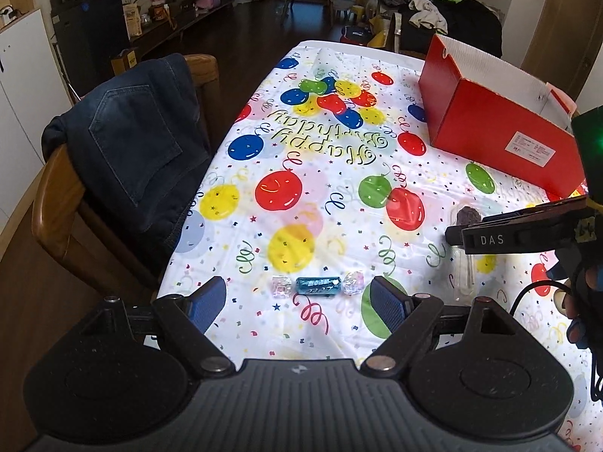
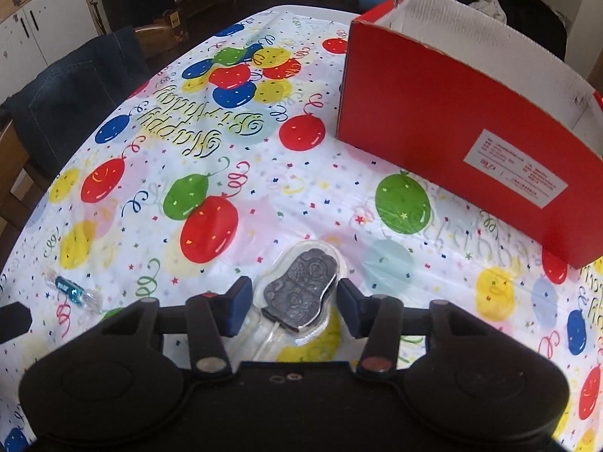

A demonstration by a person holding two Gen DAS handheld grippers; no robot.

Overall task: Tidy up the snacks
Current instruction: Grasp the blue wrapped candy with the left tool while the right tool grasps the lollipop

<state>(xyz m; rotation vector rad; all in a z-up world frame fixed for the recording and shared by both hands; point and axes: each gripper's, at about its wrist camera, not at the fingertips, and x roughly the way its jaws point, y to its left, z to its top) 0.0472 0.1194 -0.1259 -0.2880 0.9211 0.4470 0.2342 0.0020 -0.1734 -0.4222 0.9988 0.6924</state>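
Note:
A blue wrapped candy (image 1: 317,285) with clear twisted ends lies on the balloon tablecloth between the fingers of my open left gripper (image 1: 299,299); the pads do not touch it. It also shows small at the left in the right wrist view (image 2: 71,290). A dark chocolate lollipop (image 2: 299,293) in a clear wrapper lies between the fingers of my open right gripper (image 2: 294,307), apart from both pads. In the left wrist view the lollipop (image 1: 467,215) sits partly behind the right gripper (image 1: 458,234). An open red box (image 2: 448,120) stands at the back right, also visible in the left wrist view (image 1: 490,120).
A wooden chair (image 1: 60,203) draped with a denim jacket (image 1: 135,143) stands at the table's left edge. The balloon tablecloth (image 1: 309,188) covers the table. A living room with cabinets lies beyond.

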